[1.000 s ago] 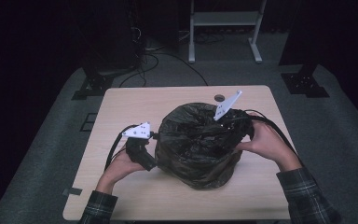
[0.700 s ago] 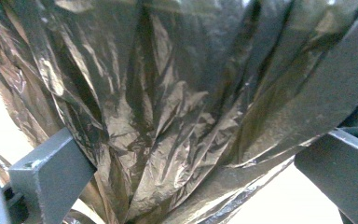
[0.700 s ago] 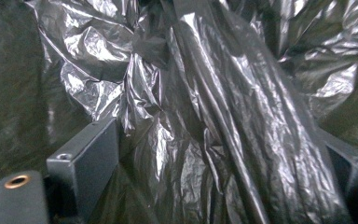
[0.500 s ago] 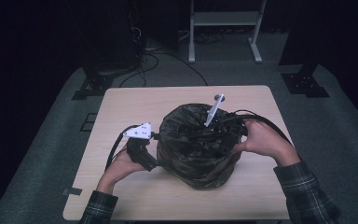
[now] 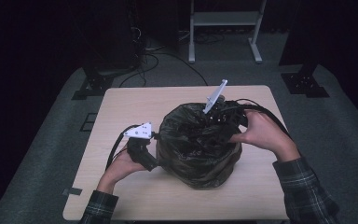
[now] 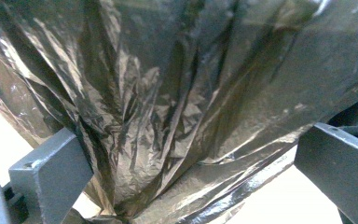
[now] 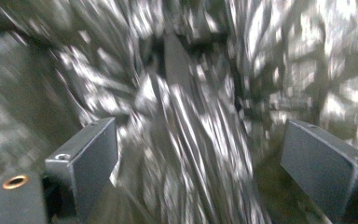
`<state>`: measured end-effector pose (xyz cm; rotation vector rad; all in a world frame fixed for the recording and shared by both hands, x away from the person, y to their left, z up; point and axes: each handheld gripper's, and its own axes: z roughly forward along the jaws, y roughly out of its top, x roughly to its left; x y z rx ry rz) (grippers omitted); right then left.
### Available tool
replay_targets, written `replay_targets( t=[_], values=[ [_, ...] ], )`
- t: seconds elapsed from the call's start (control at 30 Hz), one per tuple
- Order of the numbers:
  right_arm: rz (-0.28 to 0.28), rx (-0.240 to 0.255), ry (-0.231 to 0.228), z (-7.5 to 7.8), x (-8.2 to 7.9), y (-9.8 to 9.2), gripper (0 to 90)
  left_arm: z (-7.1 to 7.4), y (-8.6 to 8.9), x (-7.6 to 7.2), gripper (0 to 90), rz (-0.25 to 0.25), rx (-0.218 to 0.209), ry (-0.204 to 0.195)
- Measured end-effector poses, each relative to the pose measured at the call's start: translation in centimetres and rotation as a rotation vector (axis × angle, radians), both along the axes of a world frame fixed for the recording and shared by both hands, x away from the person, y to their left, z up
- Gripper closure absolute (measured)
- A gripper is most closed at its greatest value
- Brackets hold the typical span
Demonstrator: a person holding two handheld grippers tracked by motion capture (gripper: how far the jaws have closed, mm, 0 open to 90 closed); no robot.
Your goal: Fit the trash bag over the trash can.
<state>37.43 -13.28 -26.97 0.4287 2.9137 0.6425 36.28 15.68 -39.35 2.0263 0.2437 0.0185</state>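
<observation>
Thin, crinkled black bin bag (image 5: pixel 198 144) on tabletop (image 5: pixel 121 109): light, slippery, best pinched at a fold. Left hand-held gripper (image 6: pixel 186 179) wide against its side; right hand-held gripper (image 7: pixel 198 172) wide inside.

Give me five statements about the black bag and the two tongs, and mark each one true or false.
1. The black bag stands on the wooden table. True.
2. The left tongs are at the bag's top opening. False: they are at its lower left side.
3. The left tongs' jaws stand apart with bag film between them. True.
4. The right tongs lie flat on the table, away from the bag. False: they are at the bag's top rim, in the person's right hand.
5. The right tongs are shut. False: in the right gripper view the jaws stand wide apart.
</observation>
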Motion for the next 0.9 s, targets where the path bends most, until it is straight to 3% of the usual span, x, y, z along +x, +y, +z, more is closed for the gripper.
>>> replay_targets(
  t=[0.23,0.53,0.9],
  values=[
    [0.031,0.022,0.019,-0.2,0.6,2.6,10.2,0.1,0.0,0.0,0.0,-0.002,-0.003,0.0],
    [0.011,-0.027,0.001,-2.4,3.4,6.7,10.0,0.1,0.0,0.0,0.0,-0.004,-0.008,-0.004],
    [-0.024,-0.071,0.006,-4.7,5.0,7.9,9.9,0.2,-0.2,-0.1,0.0,-0.016,-0.005,-0.01]
  ],
)
